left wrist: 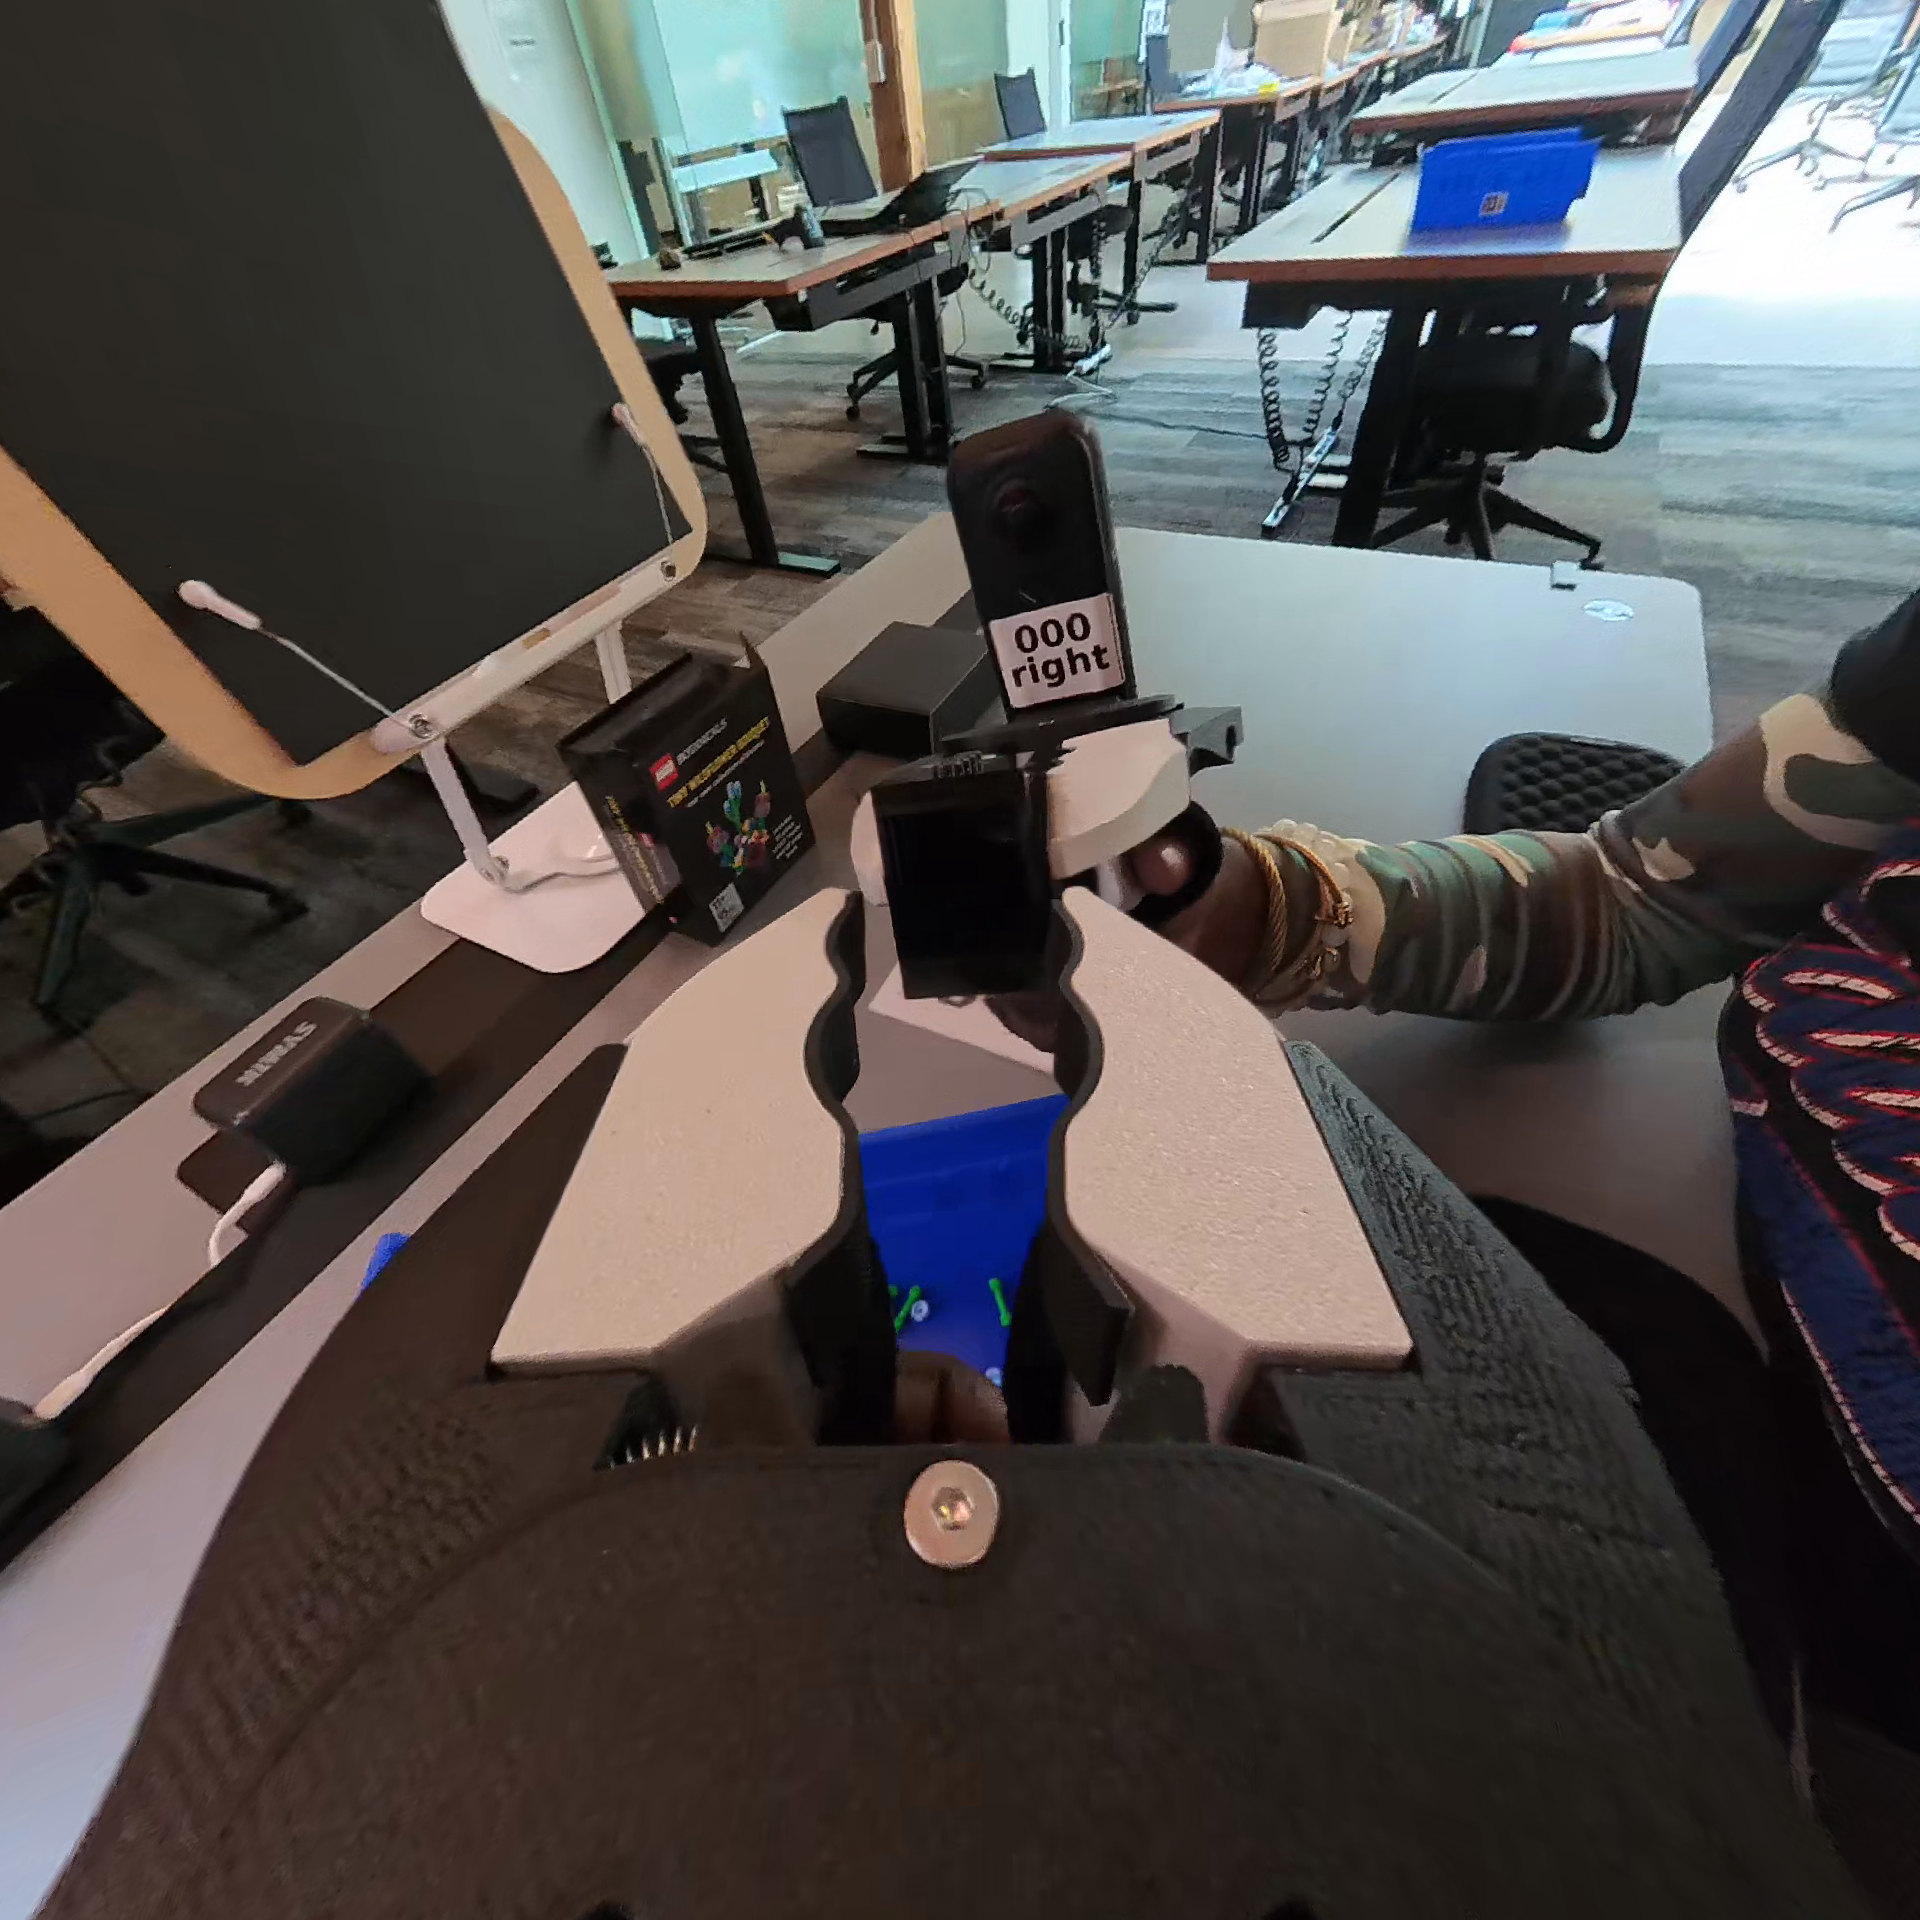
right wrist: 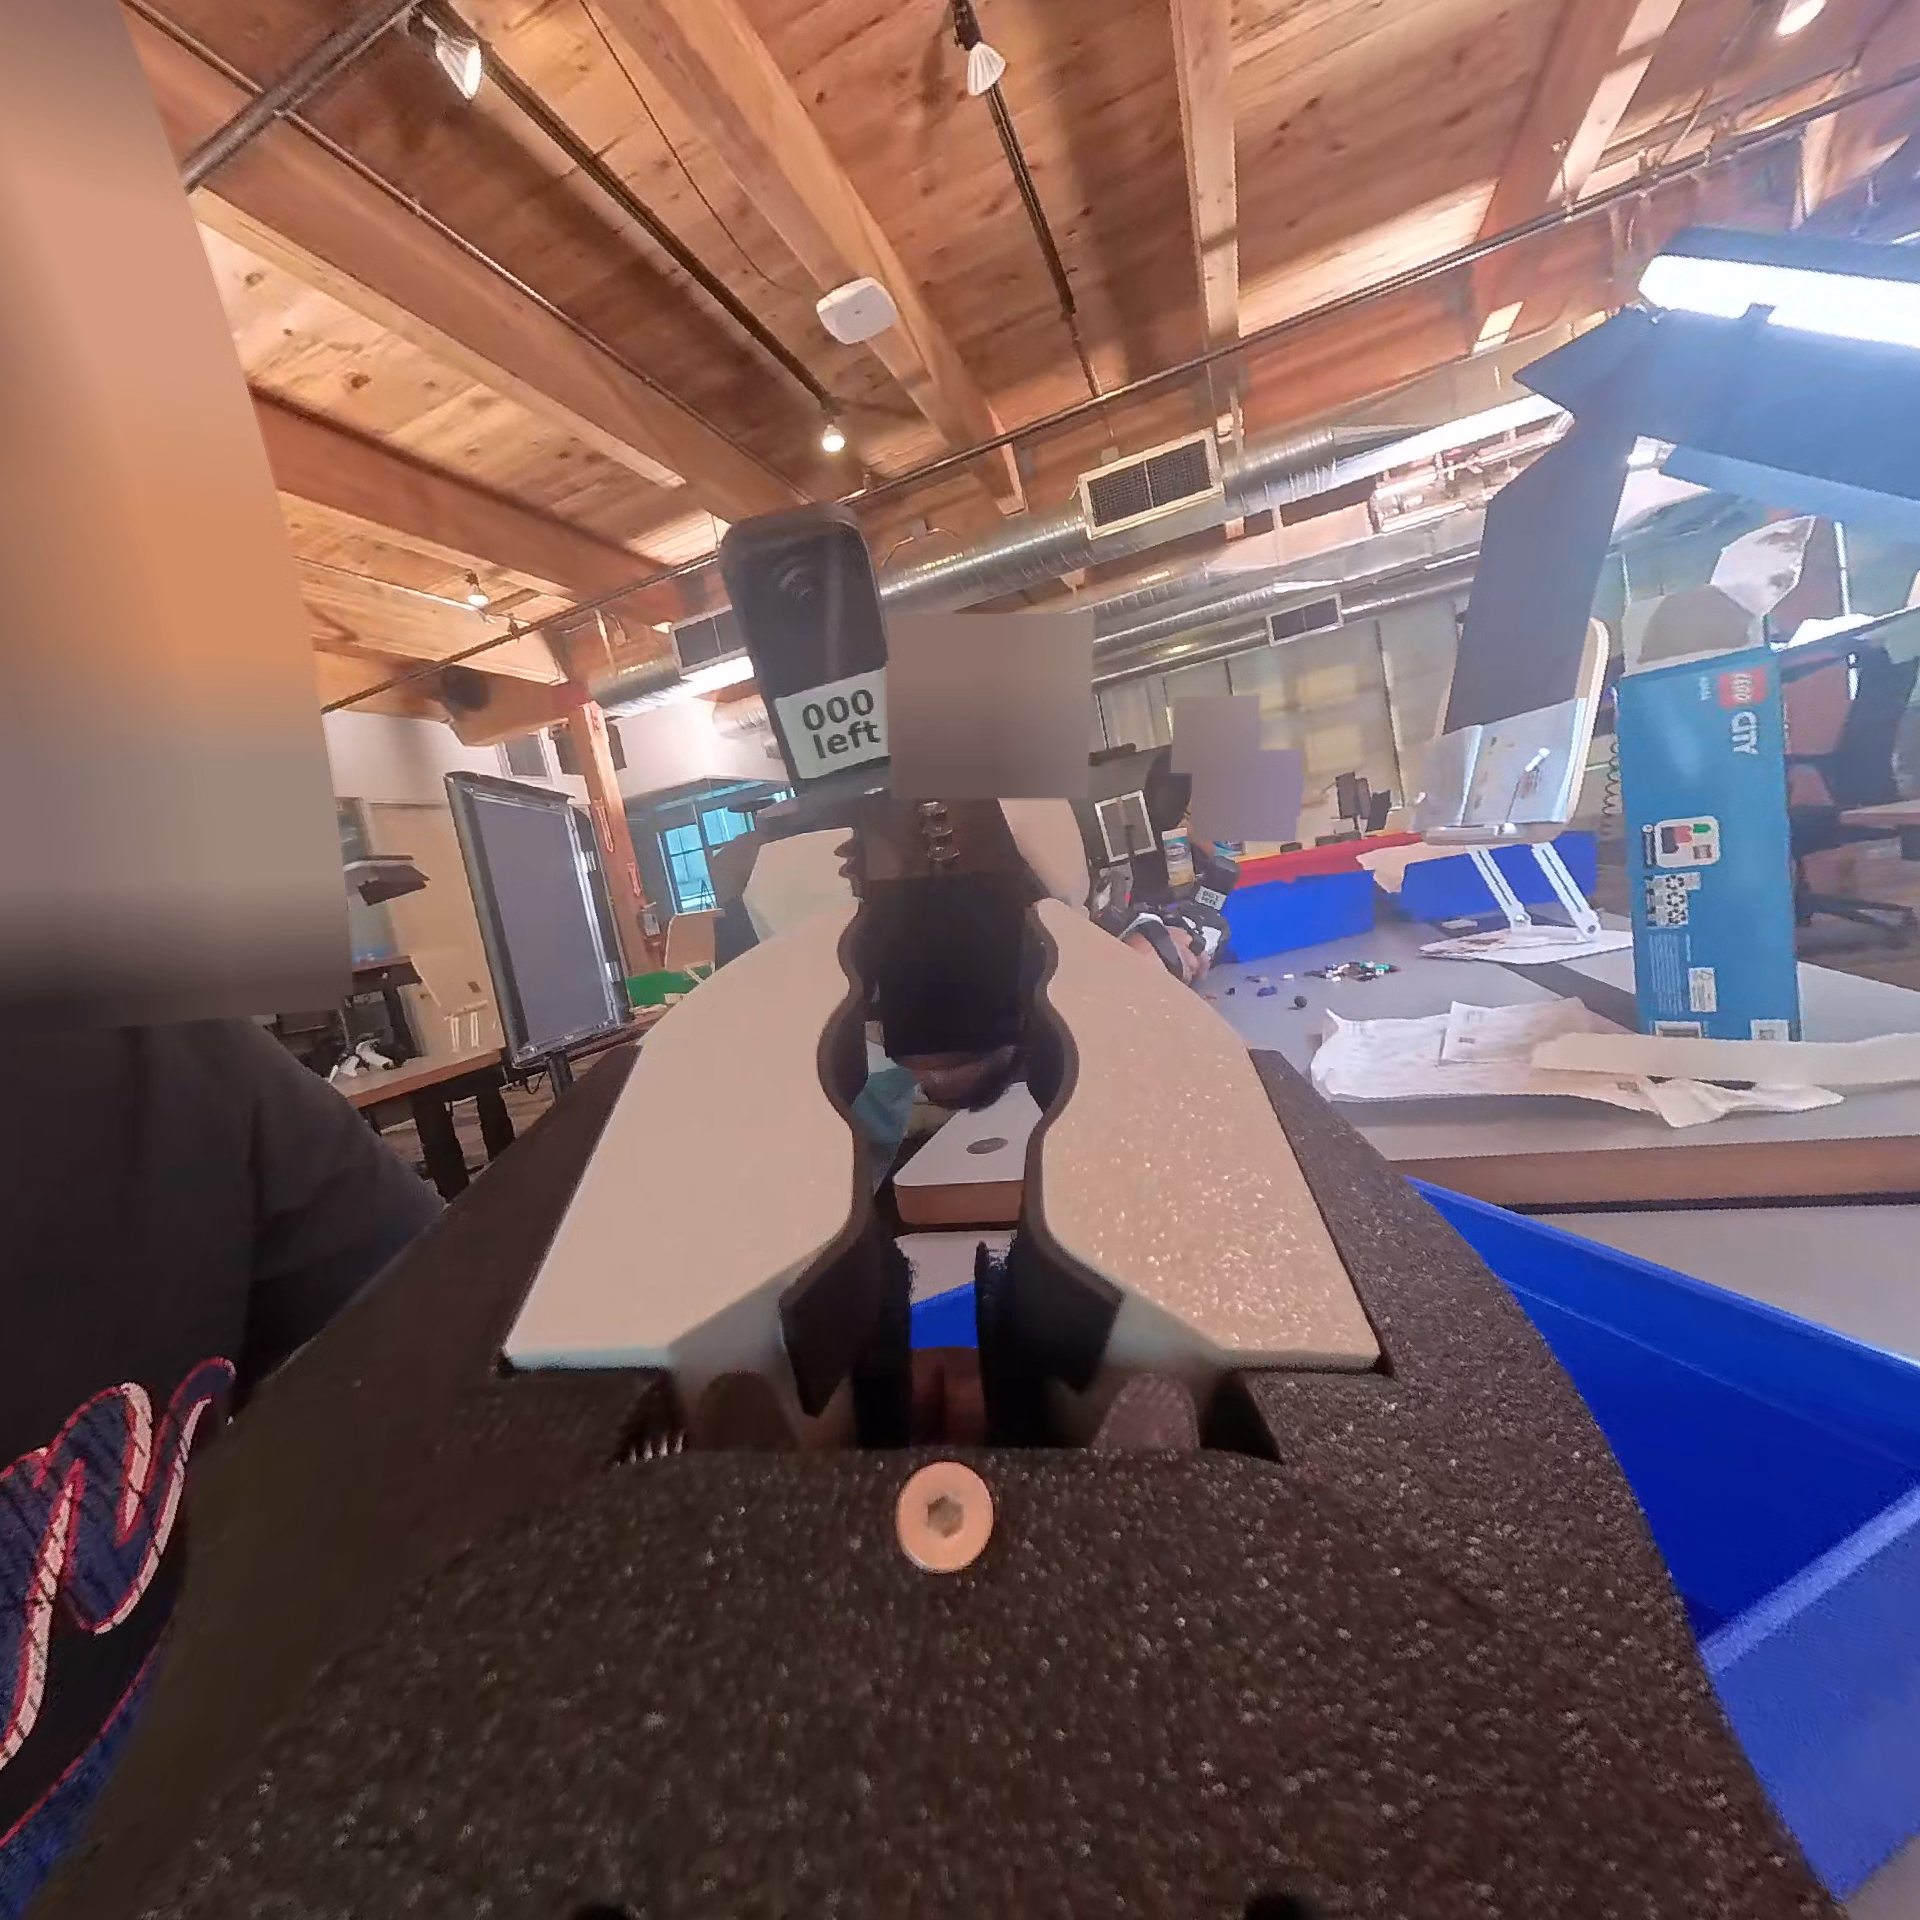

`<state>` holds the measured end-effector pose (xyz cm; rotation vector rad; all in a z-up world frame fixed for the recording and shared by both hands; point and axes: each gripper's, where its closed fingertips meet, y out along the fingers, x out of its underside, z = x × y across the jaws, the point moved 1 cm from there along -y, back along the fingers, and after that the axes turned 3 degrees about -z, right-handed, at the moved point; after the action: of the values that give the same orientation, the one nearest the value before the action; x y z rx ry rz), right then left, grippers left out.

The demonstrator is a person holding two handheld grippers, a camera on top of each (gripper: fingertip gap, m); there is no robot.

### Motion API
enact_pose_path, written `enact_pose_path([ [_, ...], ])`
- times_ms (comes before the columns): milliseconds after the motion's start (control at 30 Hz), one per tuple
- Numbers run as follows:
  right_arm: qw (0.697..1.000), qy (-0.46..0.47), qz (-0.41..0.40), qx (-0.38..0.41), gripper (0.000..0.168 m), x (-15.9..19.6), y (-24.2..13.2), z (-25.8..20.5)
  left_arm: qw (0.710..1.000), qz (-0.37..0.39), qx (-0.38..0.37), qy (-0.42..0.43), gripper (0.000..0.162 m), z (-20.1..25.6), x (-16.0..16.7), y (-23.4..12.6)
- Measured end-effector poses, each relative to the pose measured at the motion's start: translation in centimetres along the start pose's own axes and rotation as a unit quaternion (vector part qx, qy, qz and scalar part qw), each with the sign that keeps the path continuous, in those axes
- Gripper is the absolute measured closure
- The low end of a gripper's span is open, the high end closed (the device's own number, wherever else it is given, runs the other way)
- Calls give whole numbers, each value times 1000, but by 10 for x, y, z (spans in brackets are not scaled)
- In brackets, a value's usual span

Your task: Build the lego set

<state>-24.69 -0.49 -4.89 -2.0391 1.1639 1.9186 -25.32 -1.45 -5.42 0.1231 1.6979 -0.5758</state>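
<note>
Both grainy, wavy-edged claws, left claw (left wrist: 961, 997) and right claw (right wrist: 940, 997), stand slightly spread, pinching nothing. Thin green pegs (left wrist: 906, 1307) lie in the glossy blue bin (left wrist: 961, 1164) below the left claw.

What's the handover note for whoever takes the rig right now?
Left gripper: open, empty, above the blue bin.
Right gripper: open, empty, raised and facing the left one.
Parts: small green pieces lie loose in the bin; the black set box stands on the table behind.
Done: no assembled build in view.
Left: seemingly all of it; pick pieces and start building.
</note>
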Motion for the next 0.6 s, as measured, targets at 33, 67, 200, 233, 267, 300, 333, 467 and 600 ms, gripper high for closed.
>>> enact_pose_path([
  [33, 1000, 1, 0, 2, 141, 0, 1, 0, 1000, 7, 7, -4, 129, 1, -1, 1],
  [67, 1000, 4, 5, 5, 141, -1, 2, 0, 1000, 12, 12, -11, 128, 1, -2, 3],
  [200, 1000, -3, -28, 1, 141, 1, 0, -2, 1000, 10, 21, -17, 132, 1, 0, 3],
  [233, 998, -8, -58, 1, 140, 4, -2, -2, 1000, 3, 27, -15, 134, 3, 1, 1],
  [267, 997, -20, -79, 14, 131, 4, -5, 1, 1000, -4, 27, -11, 134, 4, 3, -1],
  [300, 995, -36, -94, 27, 124, 3, -9, 2, 1000, -16, 21, -7, 134, 3, 7, -3],
  [333, 993, -50, -106, 31, 123, 2, -11, 1, 999, -33, 16, -3, 134, 2, 12, -4],
  [467, 984, -65, -163, 43, 124, 11, -10, -3, 995, -97, 30, 14, 134, 7, 32, -3],
  [600, 975, -85, -203, 27, 140, 27, -7, -7, 990, -130, 52, 29, 134, 16, 41, 1],
])
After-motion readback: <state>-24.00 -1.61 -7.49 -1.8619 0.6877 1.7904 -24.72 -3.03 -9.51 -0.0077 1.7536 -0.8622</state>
